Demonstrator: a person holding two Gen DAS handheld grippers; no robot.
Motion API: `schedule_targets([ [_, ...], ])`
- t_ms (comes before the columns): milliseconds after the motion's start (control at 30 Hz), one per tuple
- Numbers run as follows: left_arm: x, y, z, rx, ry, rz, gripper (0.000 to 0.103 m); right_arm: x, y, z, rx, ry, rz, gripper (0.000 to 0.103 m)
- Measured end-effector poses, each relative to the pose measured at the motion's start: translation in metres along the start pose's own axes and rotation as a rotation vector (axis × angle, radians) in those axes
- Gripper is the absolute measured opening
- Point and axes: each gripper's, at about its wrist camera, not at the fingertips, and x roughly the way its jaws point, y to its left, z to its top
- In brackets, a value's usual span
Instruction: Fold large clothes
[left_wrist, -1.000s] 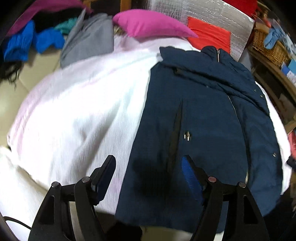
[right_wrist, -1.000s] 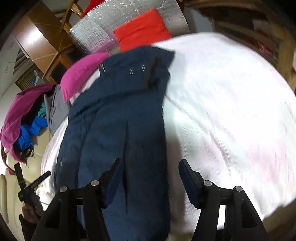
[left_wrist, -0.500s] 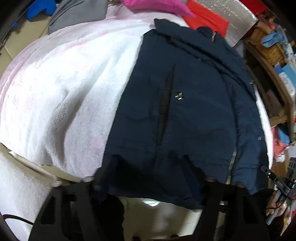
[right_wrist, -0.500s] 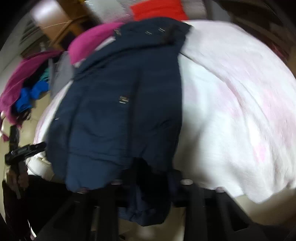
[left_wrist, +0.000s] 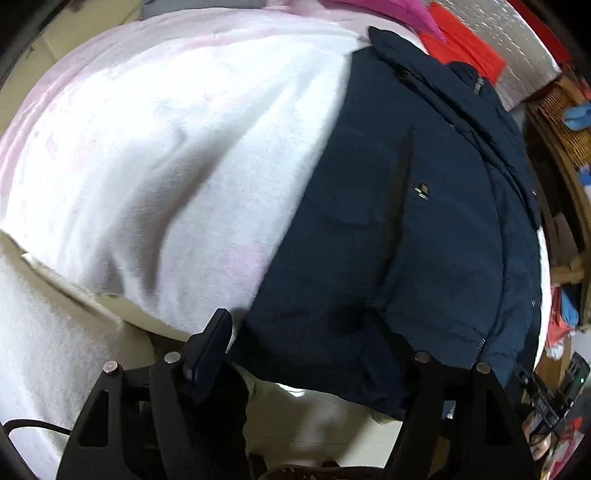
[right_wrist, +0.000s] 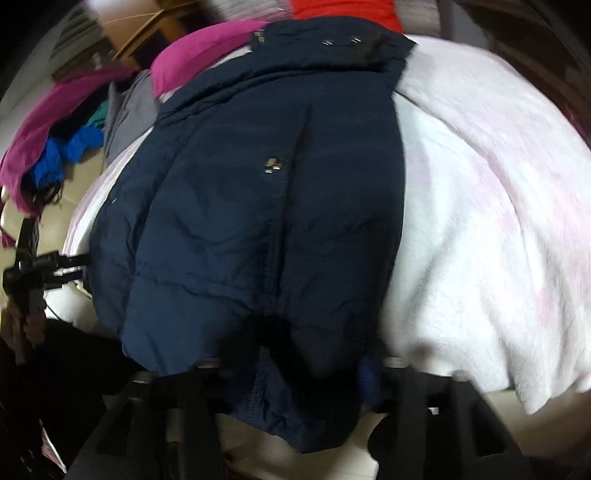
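Both tongs sit at the jacket (left_wrist: 399, 229) hem: left gripper (left_wrist: 306, 343) spread wide around it, right gripper (right_wrist: 295, 369) too blurred to call. Jacket's hanging off the white blanket (left_wrist: 166, 147) edge, so a thin pinch could let the puffy hem slip.

The navy jacket (left_wrist: 406, 240) is of a smooth, slightly shiny woven cloth with soft padding and small metal snaps, and it lies on a white blanket (left_wrist: 166, 155) of fluffy, matt fleece with faint pink marks. The left gripper (left_wrist: 306, 347) is of matt black plastic with small metal pins. Behind are a pink cushion (right_wrist: 199, 59) of smooth cloth, a crinkled silver foil sheet (left_wrist: 517, 44), and a rough wicker basket (left_wrist: 569, 129).
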Motion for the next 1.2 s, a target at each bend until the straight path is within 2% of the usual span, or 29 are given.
schedule_targets([
  [33, 0.002, -0.003, -0.002, 0.017, 0.014, -0.005, 0.073, -0.002, 0.001, 0.0, -0.007, -0.014, 0.003, 0.024],
  [67, 0.005, -0.007, -0.002, 0.041, 0.019, 0.007, 0.07, -0.004, 0.001, 0.001, -0.006, -0.023, 0.005, 0.023],
  [167, 0.004, -0.012, -0.006, 0.069, 0.014, -0.013, 0.055, -0.004, -0.005, 0.002, 0.022, -0.026, 0.023, 0.022],
  [233, 0.006, -0.014, -0.004, 0.062, 0.015, -0.016, 0.056, -0.002, -0.008, -0.003, 0.034, -0.012, 0.018, 0.026],
  [300, 0.008, -0.013, -0.003, 0.053, 0.02, -0.014, 0.062, -0.002, -0.011, -0.007, 0.048, -0.002, 0.019, 0.026],
  [333, 0.011, -0.012, -0.003, 0.047, 0.031, -0.005, 0.074, -0.002, -0.013, -0.009, 0.046, -0.004, 0.02, 0.027],
  [367, 0.013, -0.006, -0.003, 0.041, 0.047, 0.003, 0.079, -0.001, -0.012, -0.009, 0.039, -0.009, 0.02, 0.027],
  [433, 0.013, -0.007, -0.002, 0.053, 0.051, 0.011, 0.079, -0.003, -0.009, -0.01, 0.008, -0.017, -0.001, 0.022],
  [500, 0.012, -0.015, -0.002, 0.083, 0.039, -0.001, 0.066, -0.012, -0.005, -0.013, -0.035, -0.042, -0.013, 0.016],
  [567, 0.007, -0.022, -0.003, 0.113, 0.023, -0.033, 0.034, -0.022, 0.002, -0.012, -0.064, -0.086, -0.019, 0.013],
  [633, 0.002, -0.028, -0.001, 0.135, 0.01, -0.076, 0.021, -0.035, 0.002, -0.008, -0.06, -0.136, 0.001, 0.012],
  [700, -0.003, -0.033, 0.001, 0.147, -0.004, -0.091, 0.017, -0.05, 0.0, 0.0, -0.047, -0.192, 0.028, 0.011],
  [800, -0.018, -0.033, 0.01, 0.133, -0.033, -0.169, 0.015, -0.074, -0.004, 0.015, -0.041, -0.275, 0.054, 0.011],
  [867, -0.036, -0.029, 0.021, 0.103, -0.071, -0.255, 0.014, -0.09, -0.008, 0.024, -0.034, -0.328, 0.08, 0.01],
  [933, -0.051, -0.026, 0.033, 0.096, -0.111, -0.293, 0.014, -0.105, -0.012, 0.04, -0.023, -0.377, 0.104, 0.01],
  [1067, -0.086, -0.036, 0.071, 0.097, -0.191, -0.35, 0.013, -0.123, -0.015, 0.074, -0.003, -0.449, 0.131, 0.01],
  [1200, -0.106, -0.065, 0.13, 0.133, -0.256, -0.358, 0.013, -0.133, -0.017, 0.119, 0.03, -0.524, 0.145, 0.01],
])
